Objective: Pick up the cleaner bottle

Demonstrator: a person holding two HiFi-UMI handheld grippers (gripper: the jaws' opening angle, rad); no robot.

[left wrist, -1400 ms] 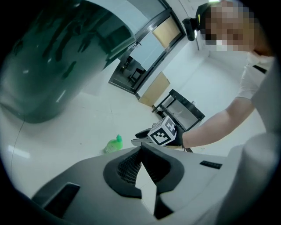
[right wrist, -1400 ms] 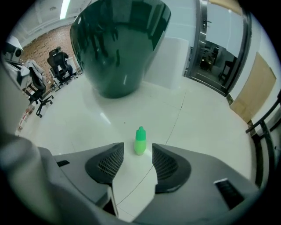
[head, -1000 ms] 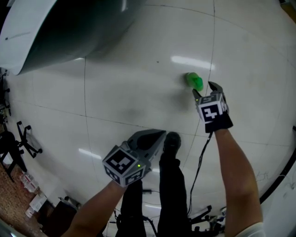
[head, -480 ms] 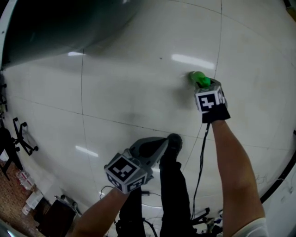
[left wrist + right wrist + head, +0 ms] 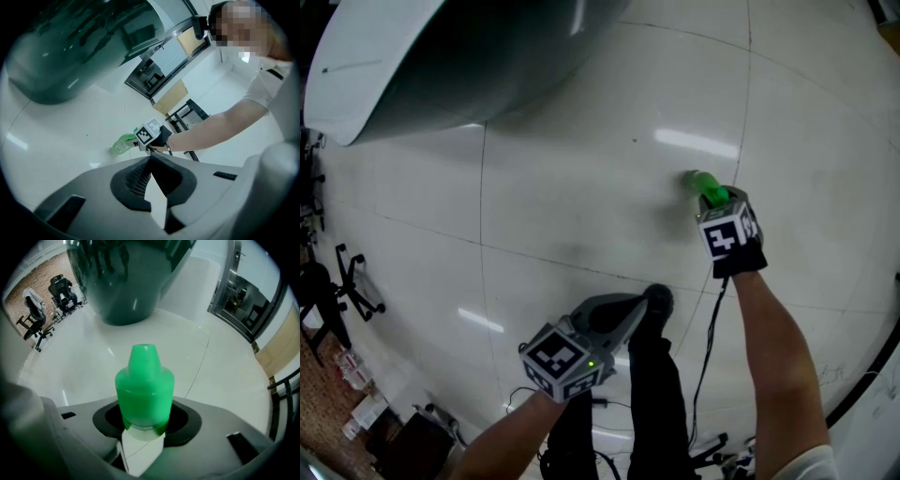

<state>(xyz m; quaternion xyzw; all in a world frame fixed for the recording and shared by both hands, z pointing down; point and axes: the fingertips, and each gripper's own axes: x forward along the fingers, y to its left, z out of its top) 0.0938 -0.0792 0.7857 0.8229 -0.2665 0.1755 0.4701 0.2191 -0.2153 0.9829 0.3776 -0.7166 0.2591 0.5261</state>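
The green cleaner bottle (image 5: pixel 701 185) lies on the glossy white floor (image 5: pixel 581 187), right of centre in the head view. My right gripper (image 5: pixel 713 200) points steeply down over it. In the right gripper view the bottle's green cap end (image 5: pixel 144 390) fills the gap, and the closing jaws have their dark pads against both its sides. My left gripper (image 5: pixel 630 307) hovers lower in the head view, near the person's shoe, shut with nothing in it. From the left gripper view, past the left gripper (image 5: pixel 150 160), the bottle (image 5: pixel 121 145) and the right gripper (image 5: pixel 137 143) show beyond.
A big dark, white-rimmed curved body (image 5: pixel 441 66) overhangs the floor at the upper left. The person's dark legs and shoe (image 5: pixel 654 305) stand beside the left gripper. A cable (image 5: pixel 708 328) trails from the right gripper. Office chairs (image 5: pixel 47 301) stand far off.
The right gripper, open just short of the bottle a second ago, has come down over it and its jaws have closed in on it. The left gripper drifted slightly.
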